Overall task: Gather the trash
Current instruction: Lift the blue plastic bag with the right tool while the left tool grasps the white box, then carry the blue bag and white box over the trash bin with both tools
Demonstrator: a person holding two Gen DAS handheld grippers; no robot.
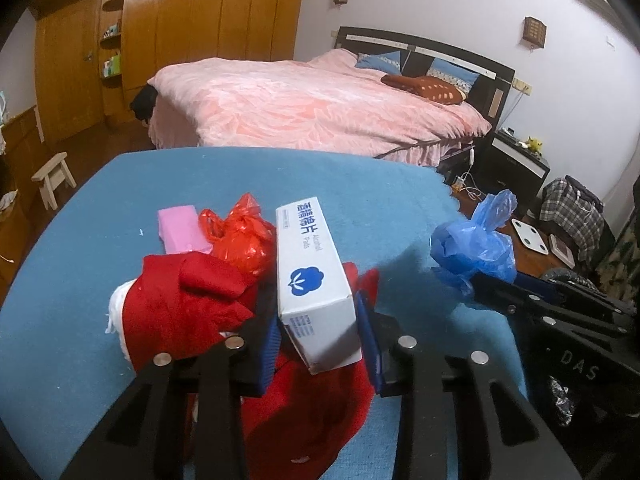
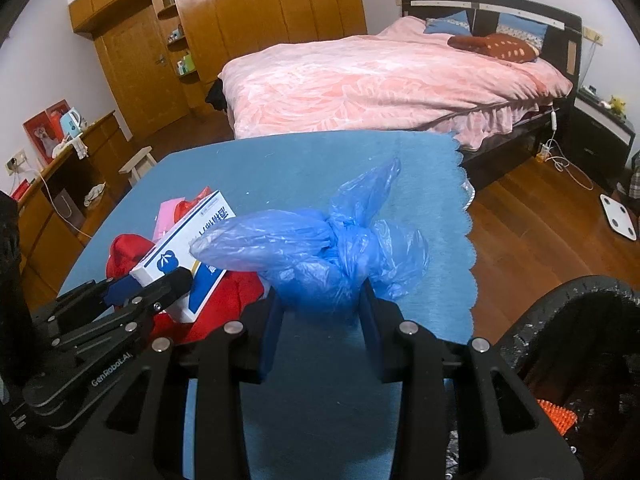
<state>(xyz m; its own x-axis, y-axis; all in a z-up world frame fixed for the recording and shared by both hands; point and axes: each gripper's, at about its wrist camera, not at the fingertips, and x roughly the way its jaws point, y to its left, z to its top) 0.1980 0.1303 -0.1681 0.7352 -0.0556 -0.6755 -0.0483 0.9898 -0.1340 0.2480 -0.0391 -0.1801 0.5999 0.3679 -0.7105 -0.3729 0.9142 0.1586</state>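
Both tongs are loaded, so the step in hand looks like the carry — two pieces of trash gripped and waiting to go into the bin.

The left tongs [image 1: 318, 344] are closed on a white box [image 1: 314, 276] of alcohol pads, its near end pinched between the blue pads and its far end tilted up and away over the counter [image 1: 80, 260]. Under and beside the box lies a red cloth [image 1: 188, 300], and past that a crumpled red plastic bag [image 1: 240, 232] and a pink block [image 1: 182, 230], all resting on the blue cover and not yet collected.

The right tongs [image 2: 320, 320] are closed on a knotted blue plastic bag [image 2: 316, 252], which bulges up and forward from between the pads, clear of the counter surface. In the right wrist view a black bin [image 2: 568, 320] with a dark liner stands just off the counter's near right corner, close beside these tongs; something orange shows inside it.

The next move, by my reading, calls for swinging the blue bag right and over the bin's rim before loosening the grip — the bag is light and may cling to a pad. The box would follow, crossing past the right tongs, so the two should not be crowded together.
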